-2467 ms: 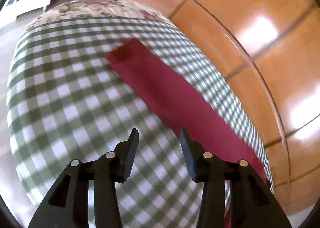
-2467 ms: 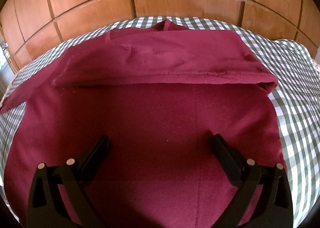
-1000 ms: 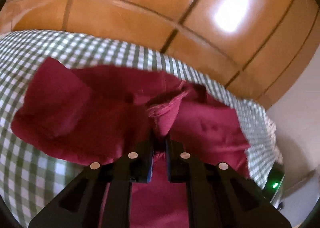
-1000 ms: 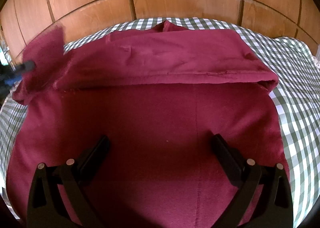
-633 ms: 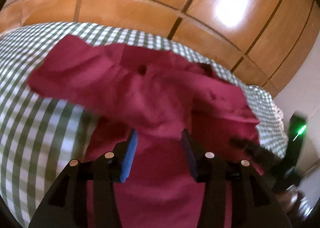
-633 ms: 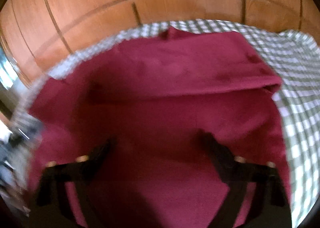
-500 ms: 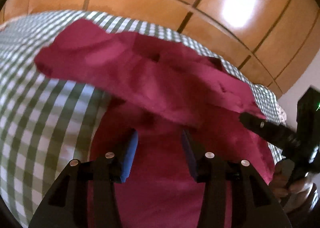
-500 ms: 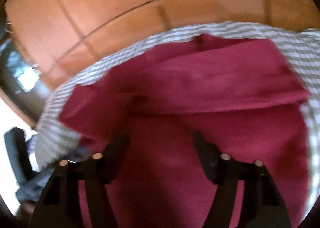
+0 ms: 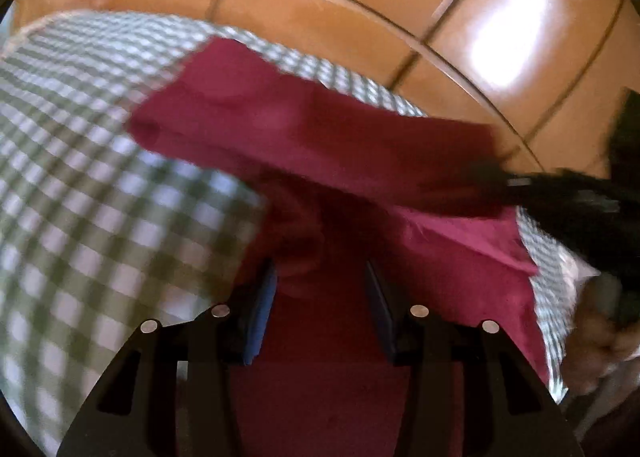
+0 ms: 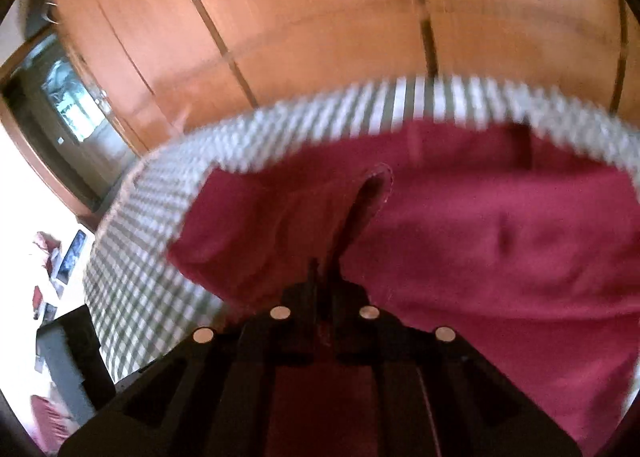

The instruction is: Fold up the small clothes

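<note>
The dark red fabric garment (image 9: 320,129) lies on the green-and-white checked cloth (image 9: 80,217) that covers the work surface, with glossy orange-brown wooden panelling (image 9: 360,17) behind it. In the left wrist view the left gripper (image 9: 320,297) hangs over the near part of the garment with its black fingers (image 9: 260,305) standing apart; the red fabric lies below the gap and neither pad presses on it, so this gripper is released. A folded band of the garment crosses the view from upper left to right, where its end meets the blurred black tip of the right gripper (image 9: 492,181). A hand (image 9: 600,341) shows at the right edge of that view, too blurred for detail. In the right wrist view the right gripper (image 10: 325,277) has just been closing and its jaws now stand together, clenched on a raised pleat of the garment (image 10: 480,237); a stitched hem loop rises directly ahead of the tips. The checked cloth (image 10: 152,249) extends to the left of the garment, and the panelling (image 10: 320,37) fills the upper part. Both views are motion-blurred.
</note>
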`<action>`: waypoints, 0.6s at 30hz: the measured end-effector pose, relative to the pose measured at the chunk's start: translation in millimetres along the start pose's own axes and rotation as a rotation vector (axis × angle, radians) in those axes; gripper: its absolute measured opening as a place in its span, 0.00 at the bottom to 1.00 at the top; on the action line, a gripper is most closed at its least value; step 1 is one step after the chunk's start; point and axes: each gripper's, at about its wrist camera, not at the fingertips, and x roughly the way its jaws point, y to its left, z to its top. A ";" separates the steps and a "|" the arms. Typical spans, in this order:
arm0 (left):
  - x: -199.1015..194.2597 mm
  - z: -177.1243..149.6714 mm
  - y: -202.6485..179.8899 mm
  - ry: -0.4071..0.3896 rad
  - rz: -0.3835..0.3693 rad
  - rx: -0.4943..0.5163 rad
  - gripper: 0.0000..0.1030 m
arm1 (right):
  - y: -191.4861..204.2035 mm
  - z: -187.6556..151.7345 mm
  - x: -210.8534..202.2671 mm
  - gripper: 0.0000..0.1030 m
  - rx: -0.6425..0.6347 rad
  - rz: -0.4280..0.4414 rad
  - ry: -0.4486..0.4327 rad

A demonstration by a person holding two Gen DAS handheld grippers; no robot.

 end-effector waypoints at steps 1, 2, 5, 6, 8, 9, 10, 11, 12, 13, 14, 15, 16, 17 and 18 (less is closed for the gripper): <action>-2.4 3.3 0.4 -0.014 0.024 -0.008 0.43 | -3.1 8.0 -11.4 0.04 -0.006 -0.008 -0.035; -3.4 7.2 0.7 -0.021 0.049 -0.012 0.43 | -7.2 10.8 -19.7 0.04 -0.009 -0.018 -0.057; 0.4 18.1 5.0 -0.016 0.112 -0.028 0.43 | -20.9 26.0 -39.2 0.04 -0.015 -0.065 -0.119; 4.2 23.3 6.7 -0.004 0.124 -0.041 0.43 | -26.2 29.4 -44.6 0.04 -0.010 -0.075 -0.132; 10.5 30.4 6.6 0.004 0.148 -0.044 0.43 | -42.8 36.4 -55.5 0.04 0.011 -0.102 -0.162; 14.9 35.5 4.4 0.008 0.156 -0.039 0.43 | -52.0 38.5 -61.8 0.04 0.025 -0.111 -0.175; 18.0 39.1 3.1 0.012 0.163 -0.035 0.43 | -60.6 39.2 -66.9 0.04 0.039 -0.117 -0.186; 22.9 42.4 0.7 0.021 0.177 -0.028 0.43 | -71.1 40.1 -73.1 0.04 0.058 -0.127 -0.202; 30.9 45.4 0.2 0.031 0.203 -0.022 0.43 | -80.0 40.5 -77.7 0.04 0.072 -0.136 -0.214; 34.8 47.2 0.4 0.035 0.221 -0.021 0.43 | -89.1 39.6 -82.1 0.04 0.086 -0.146 -0.225; 42.8 50.4 -0.3 0.047 0.248 -0.022 0.43 | -98.8 39.7 -86.4 0.04 0.104 -0.162 -0.238; 47.8 52.4 -0.1 0.056 0.269 -0.025 0.43 | -108.8 38.0 -89.3 0.04 0.120 -0.175 -0.245; 52.0 53.8 1.0 0.060 0.286 -0.032 0.43 | -117.9 35.6 -92.3 0.04 0.137 -0.189 -0.246; 54.1 53.9 3.0 0.064 0.292 -0.039 0.43 | -132.4 30.5 -92.2 0.04 0.163 -0.212 -0.238; 58.2 54.3 4.7 0.071 0.303 -0.046 0.43 | -139.3 26.0 -92.3 0.04 0.173 -0.229 -0.230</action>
